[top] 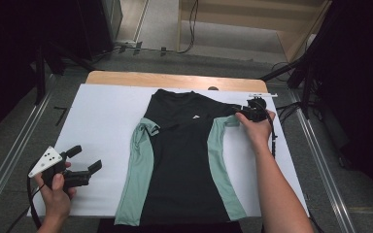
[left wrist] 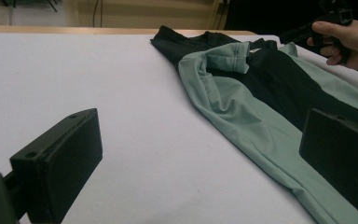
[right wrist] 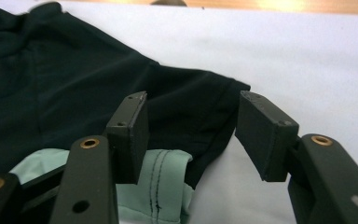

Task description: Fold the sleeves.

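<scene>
Left claw (top: pixel 85 167) parked at the near left corner of the white tabletop (top: pixel 102 126), jaws spread wide, nothing between them, well apart from the garment; seen likewise in the left gripper view, pads either side of bare white surface.

Black and mint-green shirt (top: pixel 182 155) laid flat down the middle of the tabletop, collar at the far end, hem at the near edge; body smooth; left sleeve (top: pixel 148 128) bunched and turned over on itself at the shoulder; side panels lying straight.

Right claw (top: pixel 240 115) at the far right, down on the shirt's right sleeve (right wrist: pixel 200 112); jaws about half open, straddling the sleeve's black hem with the green cuff fold (right wrist: pixel 165 179) just below; pads not yet pressing on cloth, so nothing gripped.

Judged progress: early; shirt spread out, no fold made; sleeve grasp about to be taken on the right, left sleeve untouched; folding of sleeves and body all outstanding.

Containers: none on the tabletop.
</scene>
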Tool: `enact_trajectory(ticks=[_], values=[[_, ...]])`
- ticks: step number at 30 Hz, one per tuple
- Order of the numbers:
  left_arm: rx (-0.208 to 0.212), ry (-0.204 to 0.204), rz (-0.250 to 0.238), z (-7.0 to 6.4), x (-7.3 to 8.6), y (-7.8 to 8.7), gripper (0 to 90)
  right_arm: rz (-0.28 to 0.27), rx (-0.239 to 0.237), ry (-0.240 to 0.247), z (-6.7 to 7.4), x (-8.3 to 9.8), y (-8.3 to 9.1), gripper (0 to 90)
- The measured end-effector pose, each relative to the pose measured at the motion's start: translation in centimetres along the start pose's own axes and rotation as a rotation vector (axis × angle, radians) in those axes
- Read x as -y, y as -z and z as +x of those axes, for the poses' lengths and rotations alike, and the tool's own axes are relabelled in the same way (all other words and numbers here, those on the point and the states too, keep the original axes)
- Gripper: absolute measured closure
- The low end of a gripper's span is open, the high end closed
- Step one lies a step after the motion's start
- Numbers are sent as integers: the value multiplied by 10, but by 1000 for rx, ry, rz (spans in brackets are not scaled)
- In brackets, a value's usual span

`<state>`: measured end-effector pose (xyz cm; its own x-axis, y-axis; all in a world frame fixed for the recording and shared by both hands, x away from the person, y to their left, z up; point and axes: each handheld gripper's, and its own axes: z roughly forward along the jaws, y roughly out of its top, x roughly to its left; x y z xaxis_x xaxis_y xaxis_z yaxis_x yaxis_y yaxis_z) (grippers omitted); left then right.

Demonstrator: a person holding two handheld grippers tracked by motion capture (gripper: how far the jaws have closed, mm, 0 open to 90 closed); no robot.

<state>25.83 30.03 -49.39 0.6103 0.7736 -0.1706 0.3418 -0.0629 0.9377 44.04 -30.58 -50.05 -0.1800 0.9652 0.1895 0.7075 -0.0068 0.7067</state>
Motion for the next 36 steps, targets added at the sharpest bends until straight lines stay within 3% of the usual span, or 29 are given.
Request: enact_trajectory(ticks=[5, 13, 17, 21, 27, 32, 36], values=[[1, 2, -1, 0, 0, 0, 0, 30, 17, -8, 1, 3, -8, 423], [1, 3, 0, 0, 0, 0, 0, 46, -3, -20, 4, 7, -14, 422], [2, 2, 0, 0, 0, 0, 0, 45, 28, 14, 9, 9, -15, 432], [3, -3, 5, 0, 0, 0, 0, 47, 98, 84, 17, 12, -15, 568], [4, -6, 9, 0, 0, 0, 0, 41, 129, 95, 21, 15, -13, 783], [3, -6, 8, 0, 0, 0, 0, 32, 93, 54, 16, 16, -12, 856], [2, 1, 1, 0, 0, 0, 0, 4, 40, -10, 11, 18, -9, 870]])
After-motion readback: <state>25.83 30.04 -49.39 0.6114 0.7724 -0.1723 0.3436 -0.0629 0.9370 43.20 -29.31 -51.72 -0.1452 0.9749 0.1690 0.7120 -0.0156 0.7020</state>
